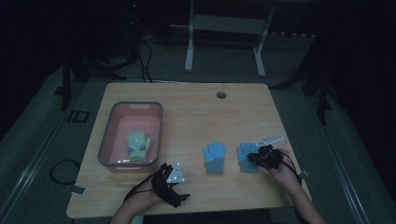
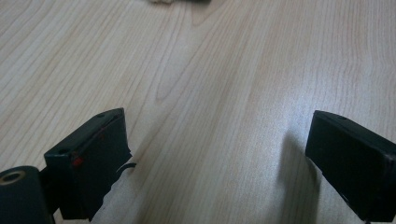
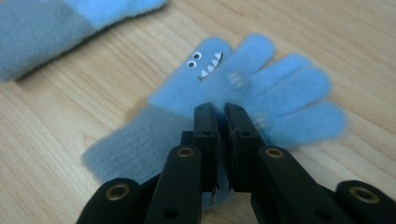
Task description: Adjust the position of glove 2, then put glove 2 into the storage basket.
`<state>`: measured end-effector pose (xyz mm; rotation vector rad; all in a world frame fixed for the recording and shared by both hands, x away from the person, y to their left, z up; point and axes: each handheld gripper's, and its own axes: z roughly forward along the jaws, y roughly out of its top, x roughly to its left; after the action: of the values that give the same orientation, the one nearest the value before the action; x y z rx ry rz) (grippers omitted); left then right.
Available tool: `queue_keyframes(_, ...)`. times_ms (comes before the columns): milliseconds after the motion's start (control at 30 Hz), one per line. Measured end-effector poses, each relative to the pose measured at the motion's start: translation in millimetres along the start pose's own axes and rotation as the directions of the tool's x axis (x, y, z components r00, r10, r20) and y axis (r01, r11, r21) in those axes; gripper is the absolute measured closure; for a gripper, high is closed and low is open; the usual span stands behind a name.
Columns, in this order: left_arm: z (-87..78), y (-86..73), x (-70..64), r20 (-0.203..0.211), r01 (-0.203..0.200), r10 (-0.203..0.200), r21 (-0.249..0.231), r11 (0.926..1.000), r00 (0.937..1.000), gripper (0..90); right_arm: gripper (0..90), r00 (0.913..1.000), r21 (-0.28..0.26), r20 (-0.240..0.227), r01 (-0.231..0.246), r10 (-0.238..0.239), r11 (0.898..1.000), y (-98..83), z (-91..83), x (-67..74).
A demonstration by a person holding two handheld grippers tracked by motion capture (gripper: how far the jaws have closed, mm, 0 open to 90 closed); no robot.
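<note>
Two blue knit gloves lie flat near the front edge of the bench point(image 1: 196, 112), toward its right corner, fingers pointing to the far edge. The right gripper point(image 3: 221, 122) is clenched on the right-hand glove point(image 3: 243, 93), jaws nearly closed on a pinch of fabric where the palm meets the grey cuff; the other blue glove point(image 1: 215, 157) lies just beside it, apart. The left gripper point(image 2: 219, 158) is released, jaws wide over bare wood by the front-left. A green glove point(image 1: 139, 145) sits in the pink bin point(image 1: 106, 135) at the left edge. Judged soft, light, limp: it will sag and fold from a pinch; the cuff seems the firmest hold.
</note>
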<state>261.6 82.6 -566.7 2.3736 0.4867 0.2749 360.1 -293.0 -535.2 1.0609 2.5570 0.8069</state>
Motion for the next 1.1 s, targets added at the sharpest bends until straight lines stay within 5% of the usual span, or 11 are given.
queue_keyframes(433, 0.3, 0.3, -1.3, -0.001, -0.004, 0.004, 0.005, 1.0, 1.0, 6.3, 85.5, 0.9999, -0.111, 0.005, -0.011, 0.011, 0.994, 31.9, -41.5, 8.8)
queue_keyframes(667, -0.5, -0.5, -1.7, -0.001, -0.002, 0.002, 0.003, 1.0, 1.0, 6.3, 85.5, 0.9997, -0.158, -0.011, 0.021, -0.023, 0.987, 58.1, -59.1, 24.2)
queue_keyframes(1100, -0.7, -0.2, -1.9, -0.001, -0.007, 0.007, 0.003, 1.0, 1.0, 6.3, 85.5, 0.997, -0.188, -0.057, 0.041, -0.052, 0.981, 98.3, -56.8, 61.2)
